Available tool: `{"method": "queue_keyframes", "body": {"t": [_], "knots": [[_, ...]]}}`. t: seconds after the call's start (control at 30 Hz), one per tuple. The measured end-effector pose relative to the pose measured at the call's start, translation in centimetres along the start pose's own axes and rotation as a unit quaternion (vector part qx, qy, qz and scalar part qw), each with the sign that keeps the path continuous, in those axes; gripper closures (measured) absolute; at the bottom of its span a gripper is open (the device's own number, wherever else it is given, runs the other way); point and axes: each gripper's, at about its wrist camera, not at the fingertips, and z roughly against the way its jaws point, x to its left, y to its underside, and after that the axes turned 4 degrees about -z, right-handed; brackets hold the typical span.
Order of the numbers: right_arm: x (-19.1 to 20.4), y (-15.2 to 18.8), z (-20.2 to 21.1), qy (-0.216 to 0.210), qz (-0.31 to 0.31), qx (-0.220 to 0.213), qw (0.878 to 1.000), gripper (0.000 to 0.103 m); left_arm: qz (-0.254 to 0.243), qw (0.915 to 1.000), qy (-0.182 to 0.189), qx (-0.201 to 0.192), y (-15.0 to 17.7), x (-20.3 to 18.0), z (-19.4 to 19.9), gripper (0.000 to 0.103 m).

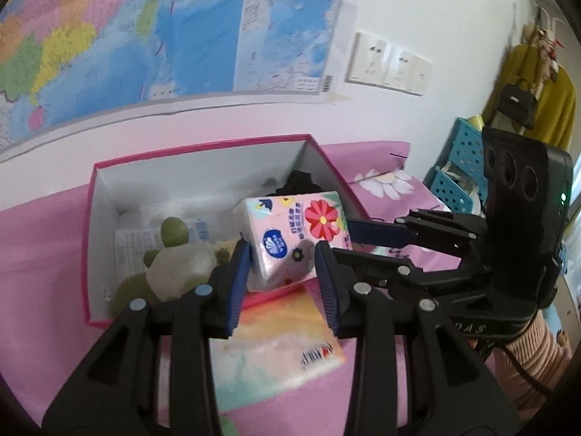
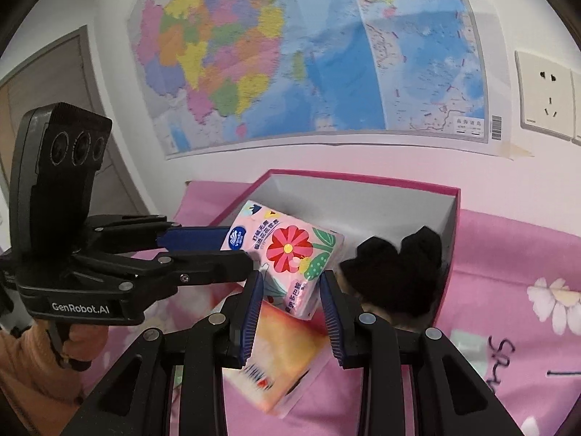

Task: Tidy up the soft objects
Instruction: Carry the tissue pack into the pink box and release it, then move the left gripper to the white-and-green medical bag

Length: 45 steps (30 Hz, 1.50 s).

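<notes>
Tissue pack (image 1: 297,232) (image 2: 287,250), pink with a red flower on its face: I have it in the air, tilted, over the near rim of the box (image 1: 203,147) (image 2: 363,178). My left gripper (image 1: 282,252) (image 2: 236,250) has its fingers pressed on one end. From the other camera one finger passes behind the pack and the other lies across its front. My right gripper (image 2: 289,278) (image 1: 343,243) straddles the opposite end, with the lower corner of the pack filling the gap between the blue pads. As far as I can see, both pairs of fingers are clamped on it.

The box is open-topped, pink outside and white inside, and sits on the pink flowered sheet (image 1: 36,254) (image 2: 508,254) close to the wall. Inside it:
- a green plush (image 1: 174,232) lies at the left end with something pale resting on top of it;
- printed papers (image 1: 134,247) lie flat on the floor of the box, just beside the plush;
- a black cloth (image 2: 395,276) (image 1: 301,181) is bunched up in the right end, against the wall of the box. I cannot tell what kind of garment it is.

An orange pack (image 1: 283,338) (image 2: 287,356) lies flat on the sheet outside the box. It is just in front of the near wall and below the pack I hold.

Blue baskets (image 1: 464,152) stand off to the right past the sheet; their contents are too blurred to name. A map (image 1: 145,36) hangs on the wall behind the box.
</notes>
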Motion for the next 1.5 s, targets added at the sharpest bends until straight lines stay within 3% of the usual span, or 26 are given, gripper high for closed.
{"method": "queue_keyframes", "body": {"t": [0.37, 0.5, 0.67, 0.8, 0.97, 1.1, 1.5], "knots": [[-2.1, -0.5, -3.5, 0.037, -0.015, 0.030, 0.999, 0.070, 0.041, 0.9974, -0.022, 0.055, 0.0, 1.6, -4.5, 0.064], [-2.6, -0.1, -2.9, 0.052, -0.024, 0.025, 0.998, 0.070, 0.029, 0.9981, -0.042, 0.035, 0.5, 1.3, -2.9, 0.064], [-2.5, 0.9, 0.1, 0.042, -0.012, -0.004, 0.999, 0.066, 0.021, 0.9990, -0.039, -0.010, 1.8, 1.1, 1.0, 0.064], [-2.3, 2.4, 2.4, 0.028, -0.012, -0.017, 0.999, 0.065, 0.007, 0.9991, -0.011, -0.040, 4.1, 0.3, 4.5, 0.060], [-1.7, 4.3, 3.5, 0.002, -0.024, -0.011, 1.000, 0.065, -0.005, 0.9991, 0.009, -0.041, 7.9, -0.4, 7.2, 0.059], [0.0, 6.4, 3.7, -0.024, -0.020, 0.007, 0.999, 0.064, -0.002, 0.9997, 0.004, -0.026, 11.5, -0.2, 8.1, 0.059], [6.9, 12.8, -0.3, -0.116, 0.001, 0.116, 0.986, 0.064, 0.080, 0.9955, -0.026, 0.043, 19.5, 4.0, 8.6, 0.059]]}}
